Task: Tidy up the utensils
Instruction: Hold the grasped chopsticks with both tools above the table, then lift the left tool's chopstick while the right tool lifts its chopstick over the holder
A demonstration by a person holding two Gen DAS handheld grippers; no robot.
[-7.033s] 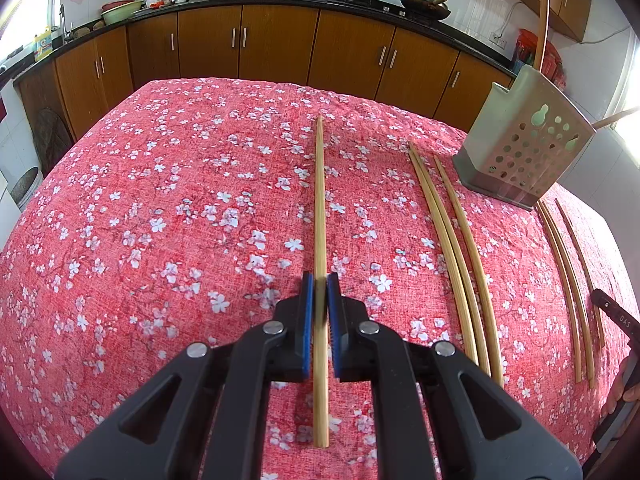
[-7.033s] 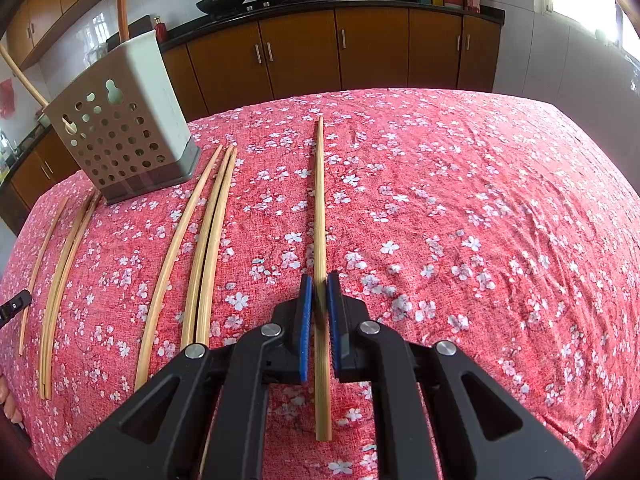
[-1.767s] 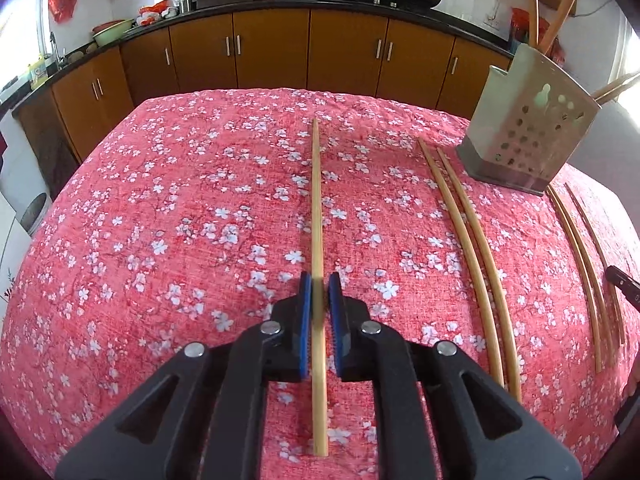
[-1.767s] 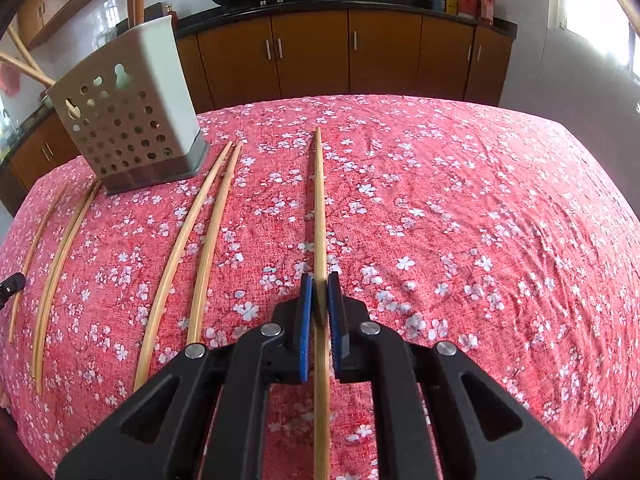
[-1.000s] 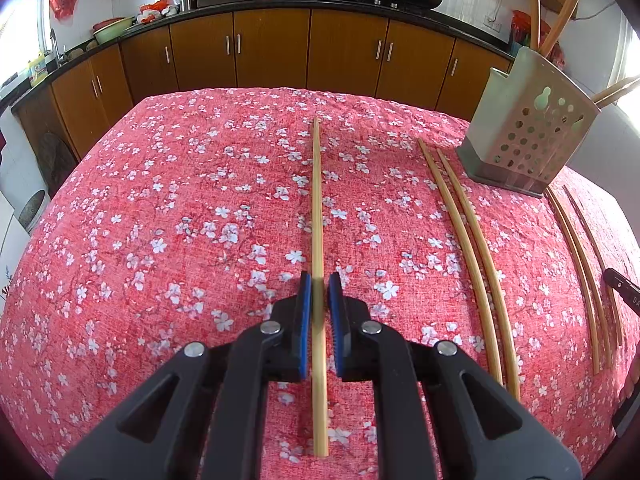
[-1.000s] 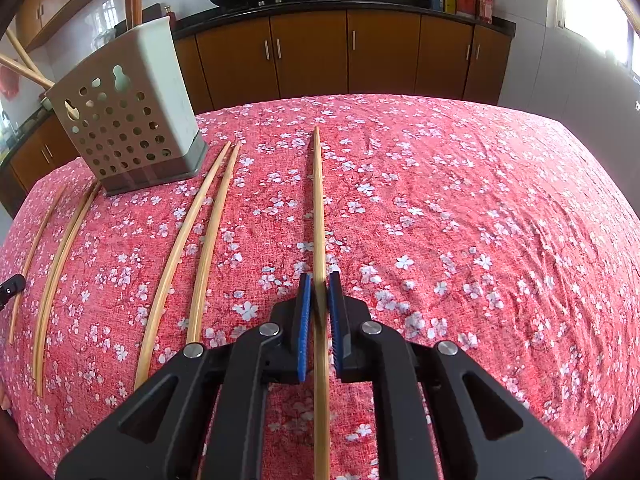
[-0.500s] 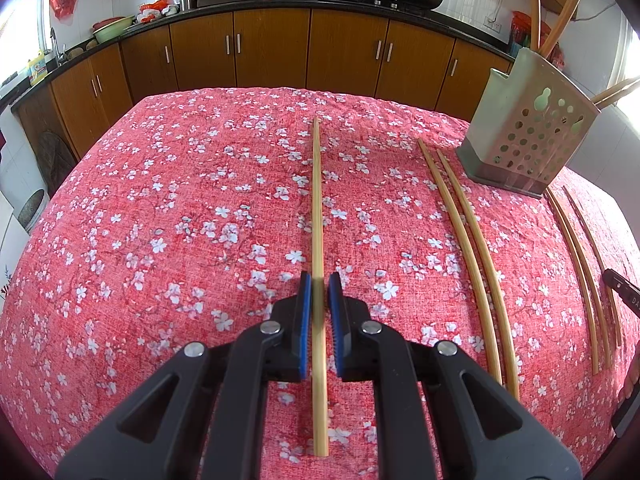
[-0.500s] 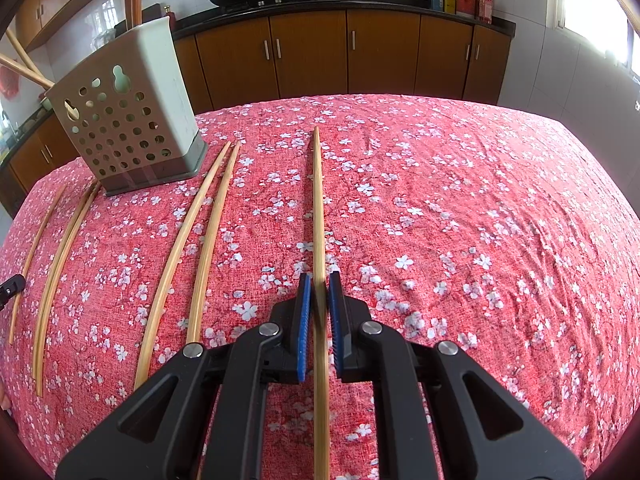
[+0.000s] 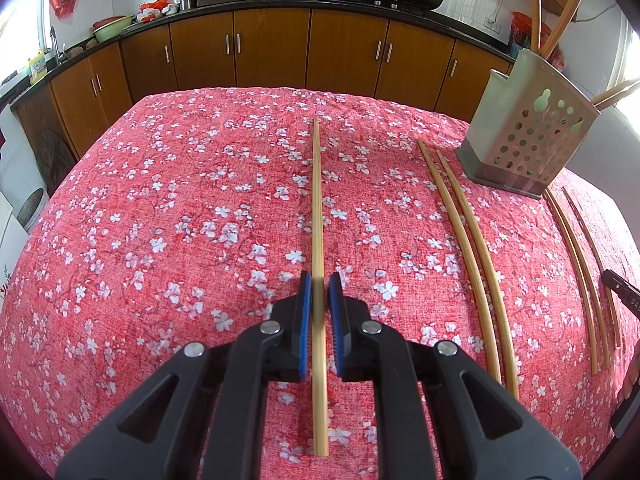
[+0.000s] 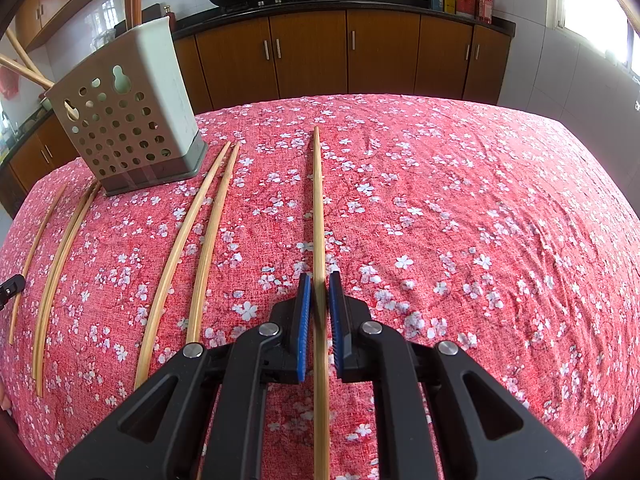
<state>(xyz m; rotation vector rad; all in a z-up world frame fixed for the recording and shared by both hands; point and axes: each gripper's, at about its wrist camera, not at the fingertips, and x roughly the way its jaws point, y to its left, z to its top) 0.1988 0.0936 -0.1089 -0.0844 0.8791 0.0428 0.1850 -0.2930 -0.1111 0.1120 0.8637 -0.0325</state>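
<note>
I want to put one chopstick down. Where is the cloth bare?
Bare: the red floral tablecloth on the window side of the right gripper, and the counter-side half by the left gripper. Crowded: loose chopsticks beside the perforated holder.

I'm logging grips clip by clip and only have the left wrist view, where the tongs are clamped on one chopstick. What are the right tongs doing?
Observer: The right tongs are shut on a chopstick of their own, which points away over the red cloth.
Operator: Can you see that chopstick's near end?
Observer: No. It runs under the tongs and out of the bottom of the right wrist view.
Operator: What about the far side of the holder?
Observer: The side wall of the holder that faces the right tongs is plain, with no holes.
</note>
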